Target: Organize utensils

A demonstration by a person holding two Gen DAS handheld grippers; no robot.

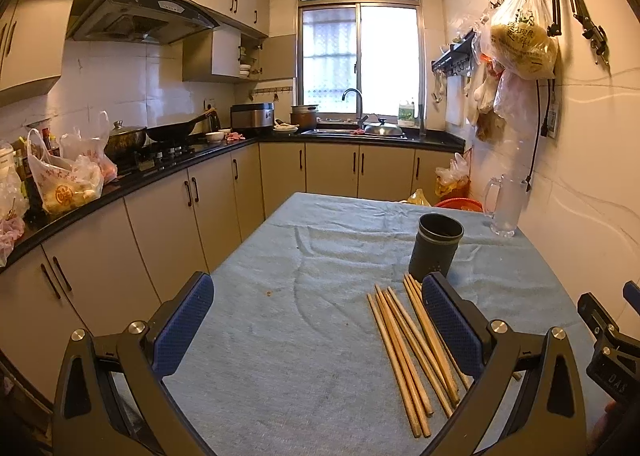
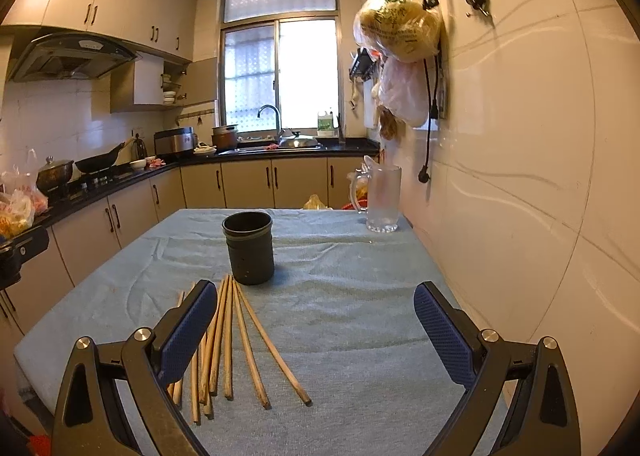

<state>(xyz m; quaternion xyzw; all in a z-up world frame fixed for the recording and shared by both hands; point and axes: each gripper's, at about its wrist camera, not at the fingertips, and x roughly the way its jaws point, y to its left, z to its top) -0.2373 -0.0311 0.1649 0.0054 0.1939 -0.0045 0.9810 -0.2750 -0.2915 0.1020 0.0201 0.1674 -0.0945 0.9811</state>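
Several wooden chopsticks point(image 1: 408, 352) lie loose on the blue cloth-covered table point(image 1: 280, 336), just in front of a dark round utensil holder point(image 1: 436, 248) that stands upright and looks empty. My left gripper point(image 1: 316, 308) is open and empty above the table, its right finger point(image 1: 452, 324) over the chopsticks. In the right wrist view the chopsticks point(image 2: 236, 340) fan out below the holder point(image 2: 250, 248). My right gripper point(image 2: 312, 316) is open and empty, its left finger point(image 2: 188, 328) over the chopsticks.
A clear glass pitcher point(image 2: 380, 195) stands at the table's far right corner by the wall. Plastic bags point(image 2: 400, 31) hang from wall hooks on the right. A kitchen counter point(image 1: 120, 183) with pots and bags runs along the left. The right gripper's body point(image 1: 608, 340) shows at the right edge.
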